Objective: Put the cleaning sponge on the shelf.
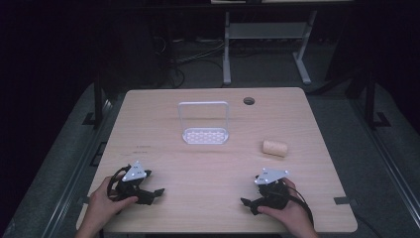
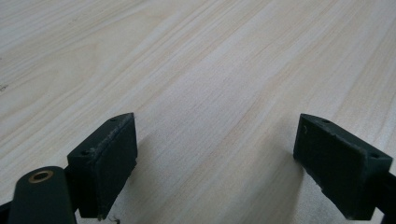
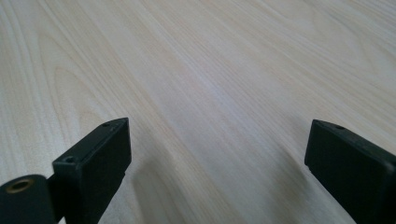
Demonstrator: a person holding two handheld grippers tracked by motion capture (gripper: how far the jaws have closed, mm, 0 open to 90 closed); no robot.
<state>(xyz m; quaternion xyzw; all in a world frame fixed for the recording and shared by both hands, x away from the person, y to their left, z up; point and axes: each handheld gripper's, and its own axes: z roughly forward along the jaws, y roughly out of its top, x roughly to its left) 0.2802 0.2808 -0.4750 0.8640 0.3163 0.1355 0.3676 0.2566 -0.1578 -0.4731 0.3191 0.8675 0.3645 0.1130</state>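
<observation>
Here we hold the left gripper (image 1: 151,193) and the right gripper (image 1: 250,203) low over the table (image 1: 208,168), both on the near side of the white rack (image 1: 204,124), jaws spread wide with nothing between them. The beige roll (image 1: 275,148) lies on its side to the rack's right, nearest our right gripper but apart from it.

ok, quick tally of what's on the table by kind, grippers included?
Grippers: 2, left gripper and right gripper, both with jaws open on bare wood
White rack with a tall loop handle: 1
Tan cylinder lying on its side: 1
Total: 4, all on the wooden table
</observation>
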